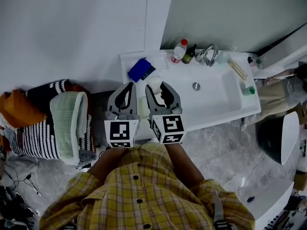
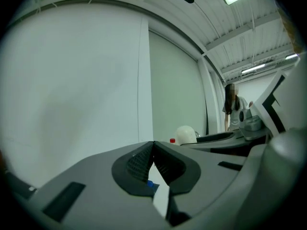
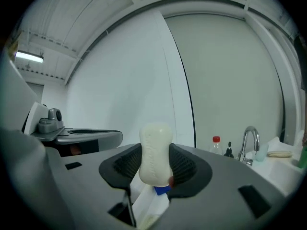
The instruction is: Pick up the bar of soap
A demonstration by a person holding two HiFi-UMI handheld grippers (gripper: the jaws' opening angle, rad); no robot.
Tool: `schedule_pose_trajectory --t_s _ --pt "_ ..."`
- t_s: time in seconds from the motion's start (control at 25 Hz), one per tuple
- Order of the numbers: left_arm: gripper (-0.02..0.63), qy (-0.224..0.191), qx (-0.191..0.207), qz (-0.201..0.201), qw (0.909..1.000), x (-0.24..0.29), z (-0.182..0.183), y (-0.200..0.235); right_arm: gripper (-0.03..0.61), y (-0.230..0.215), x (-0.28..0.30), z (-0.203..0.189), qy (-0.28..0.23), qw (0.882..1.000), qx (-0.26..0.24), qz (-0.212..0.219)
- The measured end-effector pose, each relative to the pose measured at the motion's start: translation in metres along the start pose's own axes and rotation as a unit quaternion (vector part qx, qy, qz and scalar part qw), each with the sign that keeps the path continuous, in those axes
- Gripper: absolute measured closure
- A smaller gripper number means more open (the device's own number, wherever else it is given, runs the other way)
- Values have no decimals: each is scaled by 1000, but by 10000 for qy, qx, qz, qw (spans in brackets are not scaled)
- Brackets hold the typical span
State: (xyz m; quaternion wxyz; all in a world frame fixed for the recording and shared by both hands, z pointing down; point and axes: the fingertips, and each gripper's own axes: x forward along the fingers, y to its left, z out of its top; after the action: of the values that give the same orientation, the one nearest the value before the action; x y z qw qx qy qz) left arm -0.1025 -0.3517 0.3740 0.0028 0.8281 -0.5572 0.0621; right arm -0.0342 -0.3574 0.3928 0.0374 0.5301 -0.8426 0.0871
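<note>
The bar of soap is white and oblong, and it stands upright, clamped between the ribbed pads of my right gripper. In the head view the soap pokes out of the right gripper, held in the air near the left end of the white sink counter. My left gripper hangs just to its left, jaws closed tip to tip with nothing in them. The left gripper view shows its pads meeting, with the soap rounded and pale beyond them.
A blue object lies on the counter behind the grippers. Bottles and a faucet stand at the basin's back edge. A basket with a green towel sits on the floor at the left. A person stands far off.
</note>
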Motion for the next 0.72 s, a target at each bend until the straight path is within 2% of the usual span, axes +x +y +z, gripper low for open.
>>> schedule_pose_trajectory --t_s 0.2,0.72 --pt "603 -192 67 -8 9998 -4 15 -4 388 -1 -11 22 -420 9988 -219 -148" --pt "603 -419 133 -91 9990 -1 28 -11 388 0 -26 56 -1010 9920 -663 -357"
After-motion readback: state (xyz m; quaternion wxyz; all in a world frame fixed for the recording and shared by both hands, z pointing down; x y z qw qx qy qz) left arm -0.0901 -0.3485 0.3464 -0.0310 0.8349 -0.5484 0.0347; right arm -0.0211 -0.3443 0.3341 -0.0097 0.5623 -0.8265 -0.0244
